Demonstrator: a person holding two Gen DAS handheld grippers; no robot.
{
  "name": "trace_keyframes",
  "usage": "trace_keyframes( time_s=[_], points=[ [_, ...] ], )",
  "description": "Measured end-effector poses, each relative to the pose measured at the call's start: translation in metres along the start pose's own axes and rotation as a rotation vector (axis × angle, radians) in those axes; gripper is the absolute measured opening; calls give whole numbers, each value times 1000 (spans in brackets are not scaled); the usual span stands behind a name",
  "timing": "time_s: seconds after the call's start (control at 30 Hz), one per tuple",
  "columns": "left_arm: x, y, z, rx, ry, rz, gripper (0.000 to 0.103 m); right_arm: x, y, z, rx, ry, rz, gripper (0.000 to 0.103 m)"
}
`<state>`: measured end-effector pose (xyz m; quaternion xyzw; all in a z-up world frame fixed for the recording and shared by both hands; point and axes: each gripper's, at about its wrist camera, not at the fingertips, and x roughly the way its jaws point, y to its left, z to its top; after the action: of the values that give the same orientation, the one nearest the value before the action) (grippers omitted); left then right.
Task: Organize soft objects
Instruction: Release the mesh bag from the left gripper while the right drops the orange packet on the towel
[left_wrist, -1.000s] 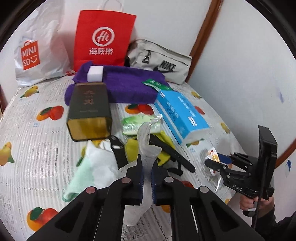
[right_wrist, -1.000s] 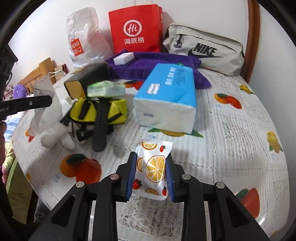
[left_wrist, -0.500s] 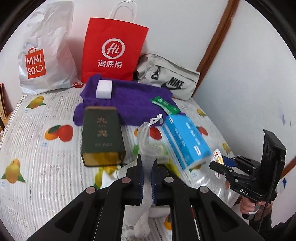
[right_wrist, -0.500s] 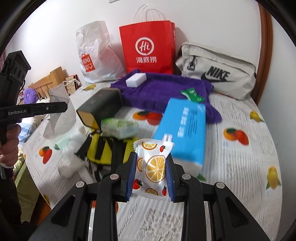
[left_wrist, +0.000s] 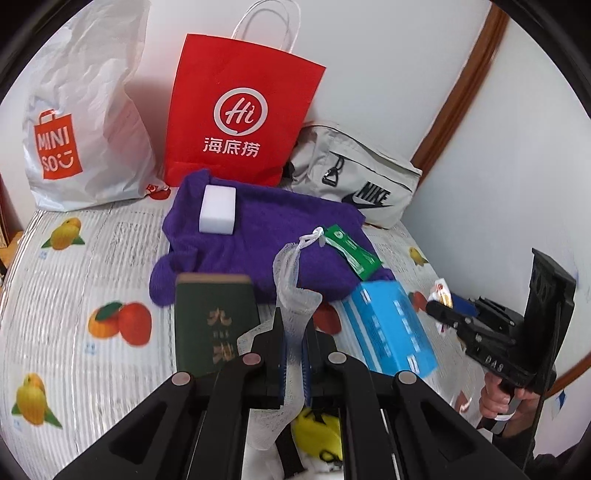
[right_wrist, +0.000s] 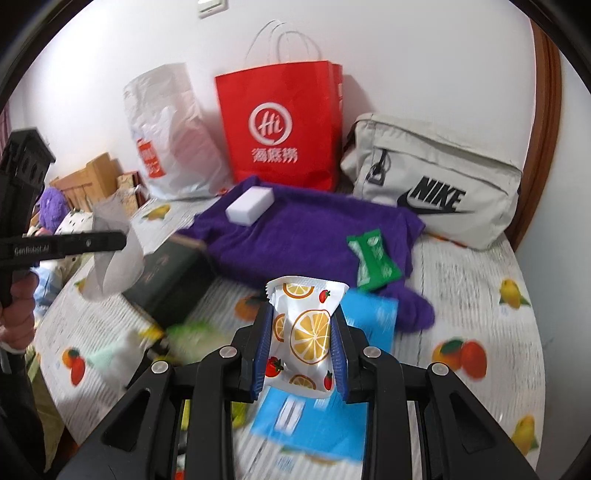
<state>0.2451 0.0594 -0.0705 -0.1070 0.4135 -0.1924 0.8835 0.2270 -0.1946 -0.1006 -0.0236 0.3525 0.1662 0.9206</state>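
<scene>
**Both grippers loaded above a crowded table**

Nearest in the left wrist view, the left gripper (left_wrist: 293, 343) has its fingers pinched tight on a white mesh pouch (left_wrist: 293, 273), whose drawstring top stands up over the purple towel (left_wrist: 258, 236). Only this view shows the yellow strapped item (left_wrist: 316, 435) directly below. The right wrist view shows the right gripper (right_wrist: 301, 343) clamped narrowly on an orange-print snack packet (right_wrist: 304, 332), with the blue tissue pack (right_wrist: 310, 424) beneath. Beyond lie a dark green box (left_wrist: 212, 325), a green sachet (right_wrist: 373, 264) and a white sponge (left_wrist: 218, 208) on the towel. Farthest, a red paper bag (right_wrist: 280, 125), a white plastic bag (left_wrist: 77, 122) and a grey pouch (right_wrist: 432, 181) line the wall. Bare tablecloth (left_wrist: 74, 295) stays open along the left and right edges
</scene>
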Motion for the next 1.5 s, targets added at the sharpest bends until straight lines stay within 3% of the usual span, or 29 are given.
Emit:
trace_keyframes(
  time_s=[0.37, 0.6, 0.9, 1.17, 1.5],
  points=[
    [39, 25, 49, -34, -1, 70, 7, 51, -36, 50, 40, 15, -42, 30],
    [74, 42, 65, -70, 37, 80, 7, 105, -51, 67, 21, 98, -46, 30],
    [115, 52, 86, -41, 64, 121, 7, 152, -57, 68, -18, 203, -47, 30],
    [150, 53, 83, -32, 130, 148, 7, 179, -63, 65, -15, 294, -14, 30],
    [170, 53, 74, -18, 182, 156, 7, 198, -64, 68, -1, 344, 17, 31]
  ],
)
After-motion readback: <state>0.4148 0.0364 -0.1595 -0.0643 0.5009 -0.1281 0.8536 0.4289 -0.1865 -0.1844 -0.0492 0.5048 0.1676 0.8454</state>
